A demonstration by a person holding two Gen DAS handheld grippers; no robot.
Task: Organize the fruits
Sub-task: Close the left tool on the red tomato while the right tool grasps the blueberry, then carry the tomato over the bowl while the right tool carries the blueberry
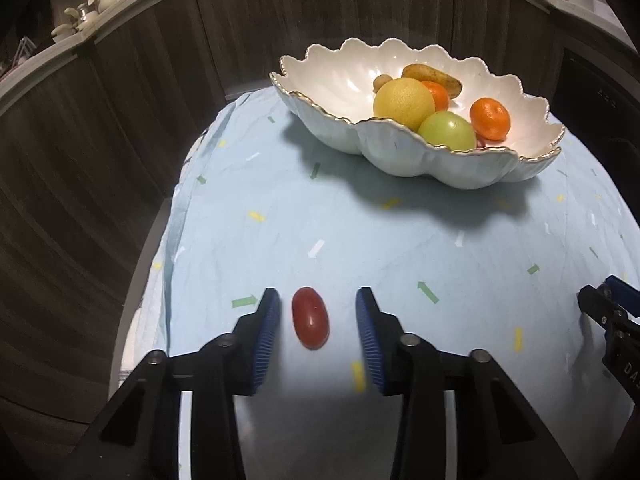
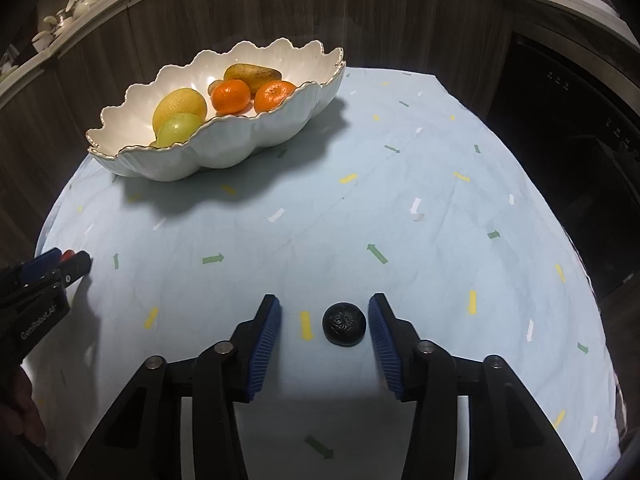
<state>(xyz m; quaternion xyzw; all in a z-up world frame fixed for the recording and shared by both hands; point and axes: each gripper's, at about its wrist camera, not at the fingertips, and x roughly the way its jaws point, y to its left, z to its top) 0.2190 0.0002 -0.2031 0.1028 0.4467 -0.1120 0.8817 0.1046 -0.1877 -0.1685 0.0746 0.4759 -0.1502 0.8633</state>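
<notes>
Most fruit already sits in the scalloped bowl [image 1: 400, 168] upper centre; I judge two left on the tabletop [image 2: 360, 200]: red grape tomato [image 1: 310, 317] between spread left claw [image 1: 317, 332], dark round fruit [image 2: 344, 323] between spread right claw [image 2: 325, 336], neither gripped.

Fruits [image 1: 404, 104] in bowl [image 1: 400, 156], bowl on tablecloth [image 1: 280, 220]

A small red oval fruit [image 1: 310, 317] lies lengthwise on the pale blue cloth. A round, dark, dimpled fruit [image 2: 344, 323] sits on the same cloth (its top pattern like a rosette). The scalloped white bowl [image 1: 400, 156] with a gold rim holds a yellow citrus [image 1: 403, 103], a green fruit [image 1: 447, 131], two mandarins [image 1: 489, 118] and a brownish oblong fruit [image 1: 432, 77]
</notes>
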